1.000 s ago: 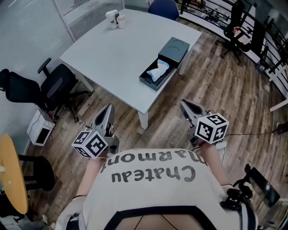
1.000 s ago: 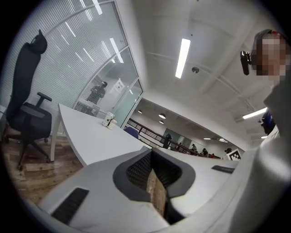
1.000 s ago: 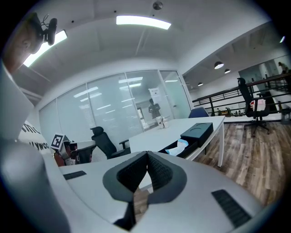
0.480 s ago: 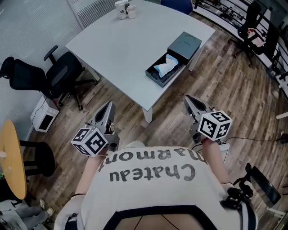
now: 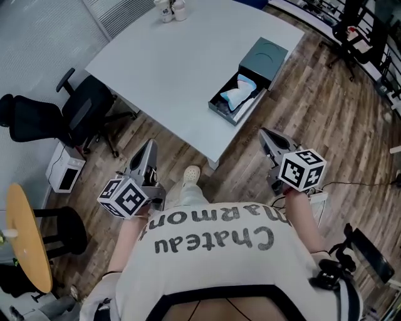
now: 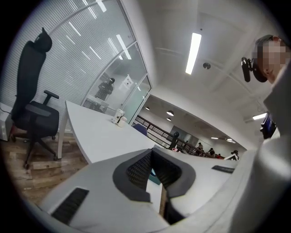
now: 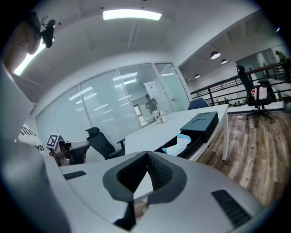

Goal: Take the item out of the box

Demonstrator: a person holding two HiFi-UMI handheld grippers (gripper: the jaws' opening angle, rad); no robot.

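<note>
Closed and empty, left gripper (image 5: 150, 146) and right gripper (image 5: 264, 132) hang before a table (image 5: 169, 69) bearing one box (image 5: 223, 112), two cups (image 5: 170, 9).

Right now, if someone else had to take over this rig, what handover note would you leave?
Left gripper: shut, empty, over the floor short of the table.
Right gripper: shut, empty, also short of the table.
Things: open dark box near the table's front edge; the light blue and white item lies inside it.
Done: nothing; neither gripper touches the box.
Left: move in, open a gripper, grasp the item, lift it out.
</note>
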